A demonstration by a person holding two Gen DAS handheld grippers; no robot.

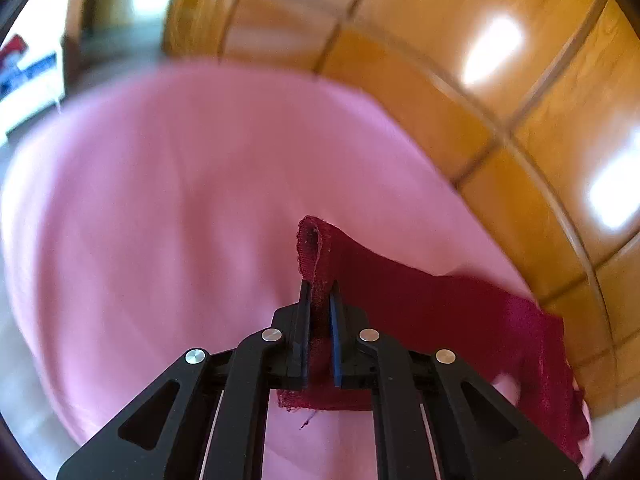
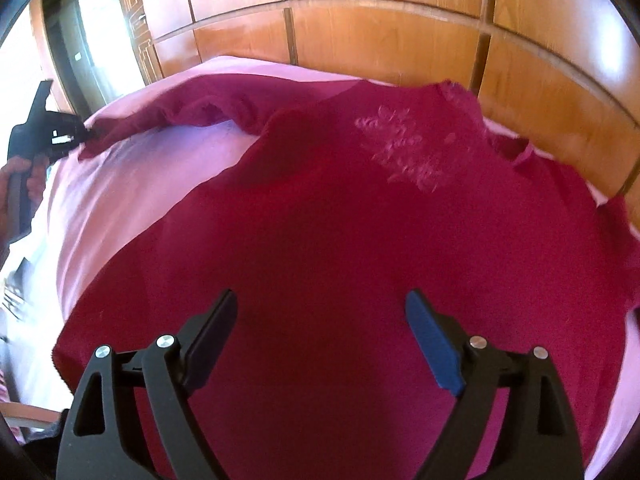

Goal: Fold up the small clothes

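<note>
A dark red sweater [image 2: 328,232] with pale embroidery [image 2: 400,148] on the chest lies spread on a pink sheet [image 2: 132,184]. My left gripper [image 1: 320,286] is shut on the cuff of the sweater's sleeve [image 1: 440,304], which trails off to the right and is lifted above the sheet. It also shows in the right wrist view [image 2: 82,134] at the far left, holding the sleeve end. My right gripper [image 2: 320,304] is open and empty above the sweater's lower body.
The pink sheet [image 1: 160,200] covers a bed. A panelled wooden wall [image 2: 380,32] runs close behind it and also shows in the left wrist view [image 1: 500,80]. A doorway or window [image 2: 92,40] is at the far left.
</note>
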